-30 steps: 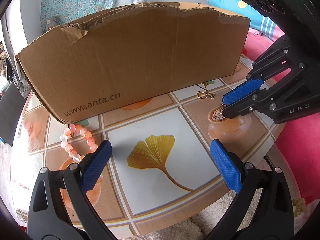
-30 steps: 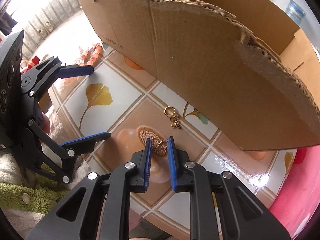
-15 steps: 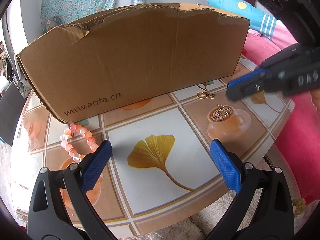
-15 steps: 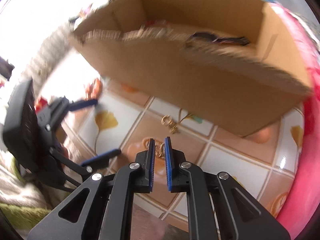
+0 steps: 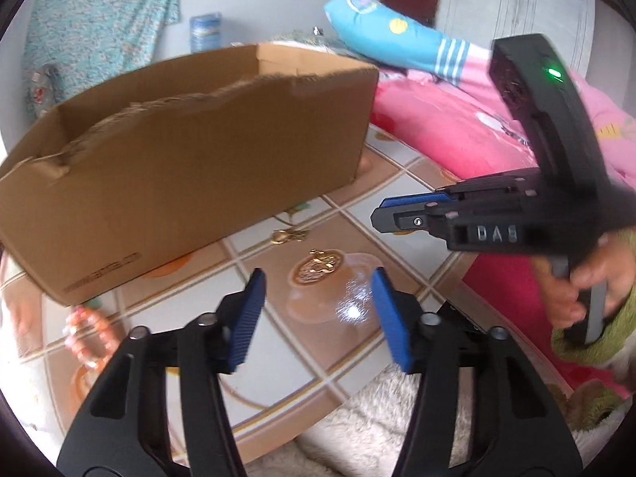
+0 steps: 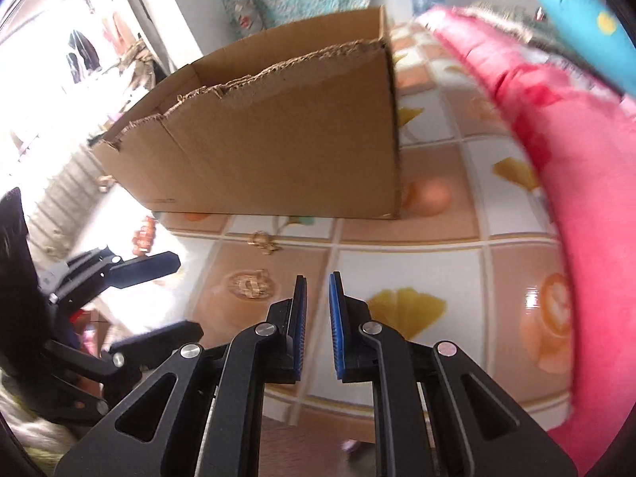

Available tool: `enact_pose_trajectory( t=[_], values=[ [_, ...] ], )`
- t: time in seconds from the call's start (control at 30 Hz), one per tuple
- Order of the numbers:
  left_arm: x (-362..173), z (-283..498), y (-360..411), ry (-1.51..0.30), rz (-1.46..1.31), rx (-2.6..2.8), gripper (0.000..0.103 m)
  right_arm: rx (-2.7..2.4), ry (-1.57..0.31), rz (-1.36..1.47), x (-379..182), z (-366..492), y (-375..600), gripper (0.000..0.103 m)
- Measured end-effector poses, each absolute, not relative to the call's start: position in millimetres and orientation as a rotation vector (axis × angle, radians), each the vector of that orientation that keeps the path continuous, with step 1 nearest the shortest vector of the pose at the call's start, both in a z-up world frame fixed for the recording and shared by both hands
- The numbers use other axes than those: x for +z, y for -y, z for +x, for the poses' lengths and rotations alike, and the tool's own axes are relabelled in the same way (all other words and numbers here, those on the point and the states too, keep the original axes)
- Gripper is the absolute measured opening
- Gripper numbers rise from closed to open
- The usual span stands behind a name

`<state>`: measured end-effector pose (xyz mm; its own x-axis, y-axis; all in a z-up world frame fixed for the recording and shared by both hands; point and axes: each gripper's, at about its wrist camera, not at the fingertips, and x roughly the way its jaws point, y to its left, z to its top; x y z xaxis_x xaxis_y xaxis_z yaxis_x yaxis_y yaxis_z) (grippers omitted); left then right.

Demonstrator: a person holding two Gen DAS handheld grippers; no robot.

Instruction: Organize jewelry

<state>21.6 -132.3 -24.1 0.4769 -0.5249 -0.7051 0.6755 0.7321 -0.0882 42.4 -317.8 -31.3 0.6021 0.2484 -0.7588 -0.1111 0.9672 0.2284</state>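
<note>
A gold earring (image 5: 320, 263) lies on the coffee-cup picture of the tiled table; it also shows in the right wrist view (image 6: 254, 284). A second gold earring (image 5: 287, 235) lies near the cardboard box (image 5: 190, 175), and shows again in the right wrist view (image 6: 262, 239). A pink bead bracelet (image 5: 89, 334) lies at the left. My left gripper (image 5: 316, 314) is open, just short of the first earring. My right gripper (image 6: 317, 330) is nearly shut with a narrow empty gap, raised above the table right of the earrings; it also shows in the left wrist view (image 5: 377, 214).
The open box (image 6: 278, 143) stands at the back of the table (image 6: 417, 270). A pink blanket (image 6: 564, 151) lies along the right edge. A fluffy white rug (image 5: 377, 433) lies below the front edge.
My right gripper closed near the earring on the cup picture, then lifted away to the right without it. My left gripper moved right and forward to face that earring.
</note>
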Motion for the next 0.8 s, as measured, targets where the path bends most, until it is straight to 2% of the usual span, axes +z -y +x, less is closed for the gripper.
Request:
enact_pose_trajectory(
  t=[0.2,0.4,0.47,0.6,0.8],
  values=[
    [-31.6,40.0,151.8,-0.837,0.257,-0.720,0.035,0.208,-0.864,0.230,-52.5,31.4,322.9,0.012],
    [-36.5,33.8,165.6,-0.841,0.396,-0.714,0.033,0.235,-0.833,0.292,-54.2,28.9,324.9,0.012],
    [-38.8,36.0,167.3,-0.860,0.409,-0.709,0.026,0.243,-0.825,0.302,-54.9,27.7,325.0,0.012],
    [-38.3,40.8,167.9,-0.879,0.406,-0.719,0.021,0.254,-0.817,0.316,-55.7,26.9,325.5,0.012],
    [-37.4,46.9,171.7,-0.903,0.410,-0.731,0.020,0.265,-0.810,0.324,-57.2,26.5,325.8,0.012]
  ],
)
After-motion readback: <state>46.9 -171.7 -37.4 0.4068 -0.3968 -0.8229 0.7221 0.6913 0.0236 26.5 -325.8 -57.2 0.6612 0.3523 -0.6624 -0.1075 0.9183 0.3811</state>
